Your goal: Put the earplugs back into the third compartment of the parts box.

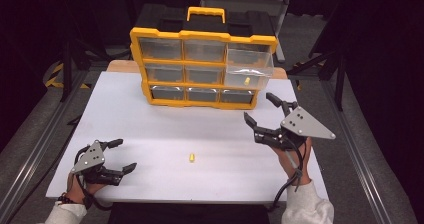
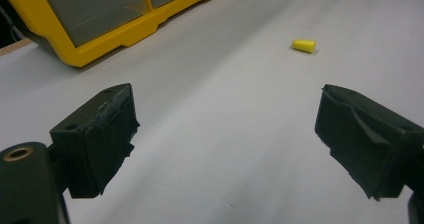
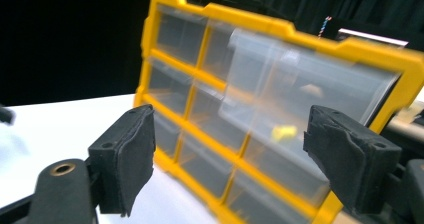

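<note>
A yellow organizer [image 1: 202, 66] with clear drawers stands at the back of the white table [image 1: 150, 129]. One drawer in its right column [image 1: 250, 64] is pulled out, and a small yellow piece [image 1: 246, 80] lies in it. Another small yellow piece [image 1: 191, 157] lies loose on the table near the front. My left gripper [image 1: 125, 155] rests open at the front left, with that loose piece [image 2: 304, 45] ahead of its fingers and to the right. My right gripper [image 1: 258, 107] hovers open just right of the organizer, its jaws facing the pulled-out drawer [image 3: 300, 104] and the piece inside [image 3: 284, 132].
The organizer has a yellow carry handle [image 1: 206, 13] on top. A wooden edge [image 1: 120, 66] shows behind the white table top. Dark metal stands and rails [image 1: 345, 149] run along both sides of the table.
</note>
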Demonstrator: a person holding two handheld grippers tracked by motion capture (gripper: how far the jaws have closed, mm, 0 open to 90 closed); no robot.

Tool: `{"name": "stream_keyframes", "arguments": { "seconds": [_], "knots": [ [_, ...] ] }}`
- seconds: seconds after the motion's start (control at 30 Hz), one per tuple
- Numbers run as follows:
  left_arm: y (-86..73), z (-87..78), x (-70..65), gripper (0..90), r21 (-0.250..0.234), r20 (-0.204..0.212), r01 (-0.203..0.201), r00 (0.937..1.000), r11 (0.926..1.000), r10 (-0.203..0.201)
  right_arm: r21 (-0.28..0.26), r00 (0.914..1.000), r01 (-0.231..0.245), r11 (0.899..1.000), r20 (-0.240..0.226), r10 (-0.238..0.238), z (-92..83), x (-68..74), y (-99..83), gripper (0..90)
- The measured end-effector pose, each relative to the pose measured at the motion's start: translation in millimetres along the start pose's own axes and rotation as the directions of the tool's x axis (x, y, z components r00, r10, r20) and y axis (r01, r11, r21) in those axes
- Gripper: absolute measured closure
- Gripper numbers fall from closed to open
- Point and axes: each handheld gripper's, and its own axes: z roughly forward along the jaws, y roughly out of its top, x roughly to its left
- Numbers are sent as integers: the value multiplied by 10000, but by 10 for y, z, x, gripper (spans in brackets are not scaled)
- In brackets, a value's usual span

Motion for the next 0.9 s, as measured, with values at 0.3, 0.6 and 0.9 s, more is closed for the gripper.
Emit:
{"name": "stream_keyframes", "arguments": {
  "seconds": [0.3,0.6,0.9],
  "knots": [
    [16,-13,9,112,-138,-112,24,9999,9999,-26,588,9983,-131,9982,-556,163,-41,88,-256,186],
    [10,-27,19,113,-134,-240,114,9996,9998,-117,640,9910,403,9971,-1303,-317,5,212,-285,178],
    [6,-49,15,113,-160,-288,89,9995,9998,-94,806,9842,489,9955,-1737,-343,53,269,-287,179]
  ]
}}
